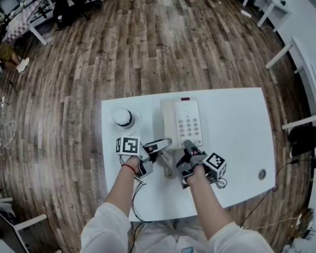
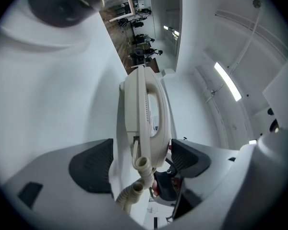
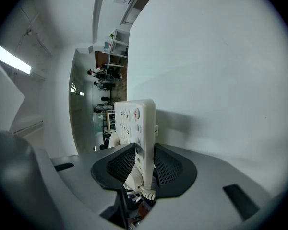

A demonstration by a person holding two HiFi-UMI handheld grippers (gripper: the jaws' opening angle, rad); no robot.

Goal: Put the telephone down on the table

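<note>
A cream telephone (image 1: pixel 181 121) with a keypad and its handset on the left side is at the middle of the white table (image 1: pixel 237 130). My left gripper (image 1: pixel 164 144) holds its near left end. In the left gripper view the handset (image 2: pixel 146 114) and its coiled cord (image 2: pixel 137 183) fill the gap of my left gripper (image 2: pixel 140 159), with both pads against the phone. My right gripper (image 1: pixel 188 147) is shut on the near right edge. In the right gripper view the keypad body (image 3: pixel 134 123) stands clamped in my right gripper (image 3: pixel 144 164). Whether the phone rests on the table is unclear.
A round white-topped object (image 1: pixel 123 117) stands on the table left of the phone; in the left gripper view it shows as a dark round object (image 2: pixel 62 4). A small round fitting (image 1: pixel 262 174) sits near the table's right front corner. Cables (image 1: pixel 137 194) hang off the near edge. Wood floor surrounds the table.
</note>
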